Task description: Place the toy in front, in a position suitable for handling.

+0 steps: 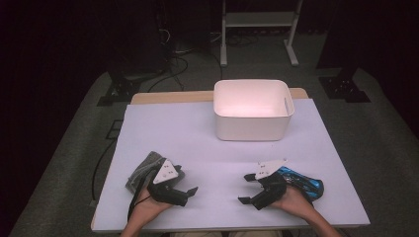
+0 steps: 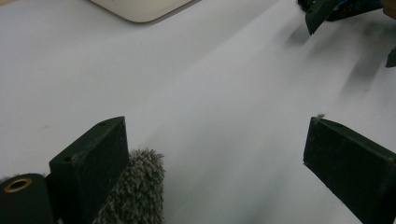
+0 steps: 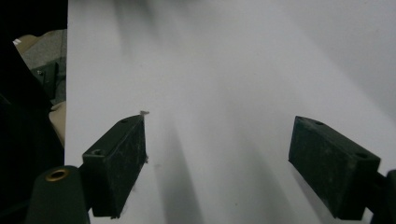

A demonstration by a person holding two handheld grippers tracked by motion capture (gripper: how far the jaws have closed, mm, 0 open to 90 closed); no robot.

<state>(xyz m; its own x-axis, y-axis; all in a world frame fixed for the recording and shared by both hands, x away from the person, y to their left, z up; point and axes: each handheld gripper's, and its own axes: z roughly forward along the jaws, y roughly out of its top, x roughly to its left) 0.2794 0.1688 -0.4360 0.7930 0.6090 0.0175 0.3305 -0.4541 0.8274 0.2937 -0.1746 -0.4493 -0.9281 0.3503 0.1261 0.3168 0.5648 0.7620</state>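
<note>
My left gripper (image 1: 189, 195) rests low over the near left of the white table (image 1: 197, 133), pointing right, jaws open. A grey fuzzy cloth (image 1: 142, 170) lies bunched under and behind it. In the left gripper view the cloth (image 2: 137, 186) sits against the inner side of one jaw, and the gap of the left gripper (image 2: 215, 140) is otherwise bare. My right gripper (image 1: 245, 188) points left at the near right, jaws open over bare table. A shiny blue and black item (image 1: 304, 181) lies behind it by the hand. The right gripper (image 3: 219, 140) has nothing between its jaws.
A white rectangular bin (image 1: 252, 126) stands at the back middle of the table, hollow side up; its corner (image 2: 140, 7) also appears in the left gripper view. A white frame stand (image 1: 259, 19) and cables lie on the dark floor beyond.
</note>
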